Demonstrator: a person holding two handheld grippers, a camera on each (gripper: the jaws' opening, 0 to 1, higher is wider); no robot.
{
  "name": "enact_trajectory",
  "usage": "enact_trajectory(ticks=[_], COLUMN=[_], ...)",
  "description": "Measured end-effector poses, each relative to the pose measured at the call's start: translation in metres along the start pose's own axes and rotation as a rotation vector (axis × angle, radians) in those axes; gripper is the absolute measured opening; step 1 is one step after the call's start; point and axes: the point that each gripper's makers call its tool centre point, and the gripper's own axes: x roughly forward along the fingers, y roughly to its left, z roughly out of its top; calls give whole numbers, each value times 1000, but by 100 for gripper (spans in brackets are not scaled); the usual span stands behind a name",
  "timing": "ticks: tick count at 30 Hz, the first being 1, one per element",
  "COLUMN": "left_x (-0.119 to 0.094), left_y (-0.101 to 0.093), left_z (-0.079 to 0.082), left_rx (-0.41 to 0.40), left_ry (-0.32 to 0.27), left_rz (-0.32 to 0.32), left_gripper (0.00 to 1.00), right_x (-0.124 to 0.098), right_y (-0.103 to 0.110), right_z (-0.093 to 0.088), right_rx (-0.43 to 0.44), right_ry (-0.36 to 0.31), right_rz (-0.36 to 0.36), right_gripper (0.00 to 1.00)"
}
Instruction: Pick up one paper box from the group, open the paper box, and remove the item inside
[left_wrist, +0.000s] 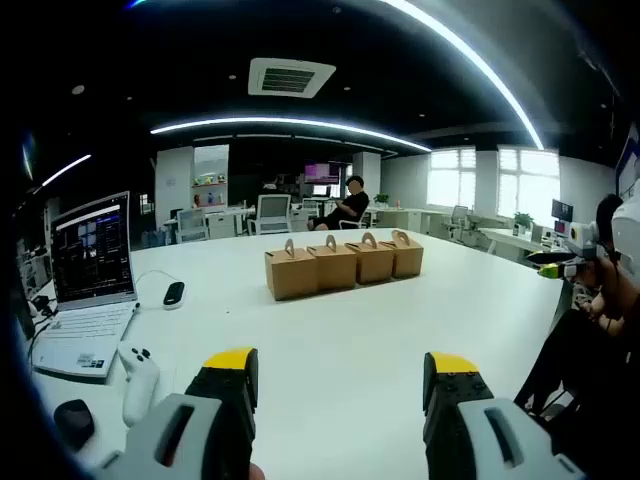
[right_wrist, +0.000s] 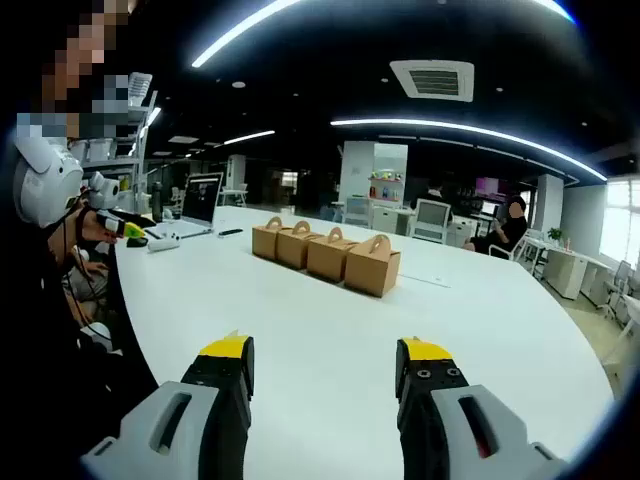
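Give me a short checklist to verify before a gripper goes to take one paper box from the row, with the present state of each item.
1. Left gripper open and empty: ok.
2. Right gripper open and empty: ok.
3. Four paper boxes stand upright in a row, handles up: ok.
4. White table bare between the grippers and the boxes: ok.
5. Laptop and black mouse lie aside from the row: ok.
6. Boxes closed, item inside: cannot tell from here.
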Motion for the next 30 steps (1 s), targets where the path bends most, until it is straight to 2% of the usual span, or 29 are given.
enact_trajectory(ticks=[14,30], left_x=[-3,-1], left_y=[-2,-4], left_z=[1,-2], left_rx=[-3,-16], left_ry=[-7,3], left_rz=[-4,-18], left_gripper=[67,67], right_x=[-2,-2], right_y=[3,4], right_z=[1,-9], right_rx=[-2,14], right_ry=[-4,16], right_rz=[3,8], right_gripper=[57,57])
